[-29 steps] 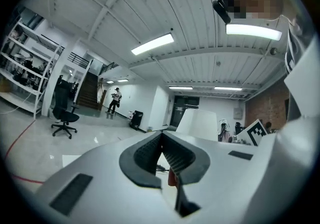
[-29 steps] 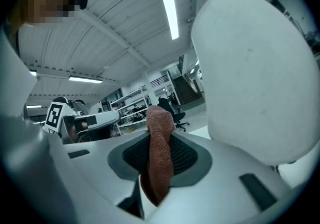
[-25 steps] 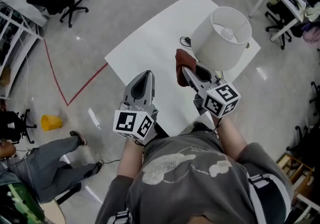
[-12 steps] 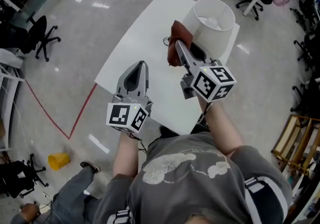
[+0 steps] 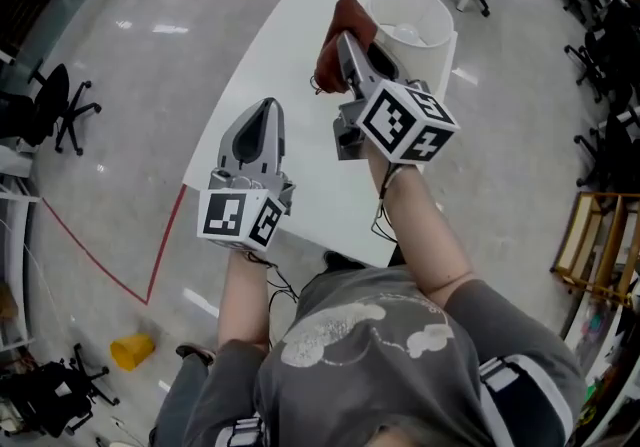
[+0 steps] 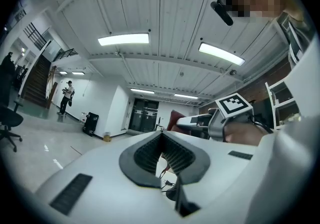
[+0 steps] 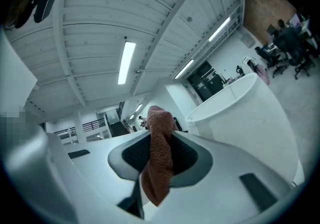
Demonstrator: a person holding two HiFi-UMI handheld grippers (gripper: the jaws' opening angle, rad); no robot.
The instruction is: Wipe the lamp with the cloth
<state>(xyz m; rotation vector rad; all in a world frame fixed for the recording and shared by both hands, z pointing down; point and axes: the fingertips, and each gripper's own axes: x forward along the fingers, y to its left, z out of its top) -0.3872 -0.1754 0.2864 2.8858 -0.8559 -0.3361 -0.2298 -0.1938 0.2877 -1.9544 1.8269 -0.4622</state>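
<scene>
Lamp (image 5: 412,25): upright at the far right corner of the worktop (image 5: 270,65); white drum shade, open at the top, bulb showing inside.
Lie from the jaws: just ahead and to the right of the right gripper (image 5: 352,47); in the right gripper view the shade wall (image 7: 240,113) fills the right side, close by.
Contact: cloth beside the shade; touching or a hair apart, cannot tell.
Long axis: shade axis vertical, wall curved, so a wipe probably has to follow the curve round or run up and down.
Cloth (image 5: 332,65): rust-brown, looped terry weave, limp, bunched into a thick fold (image 7: 159,158) that droops below the pads.
Right jaws: clenched on the cloth.
Left gripper (image 5: 262,110): jaws pressed together with nothing between, over the near left of the worktop, well apart from the lamp.
Nearer hand: right, by a clear margin.
Surfaces: shade matt and smooth, likely light and easily tipped; worktop plain white, flat.
</scene>
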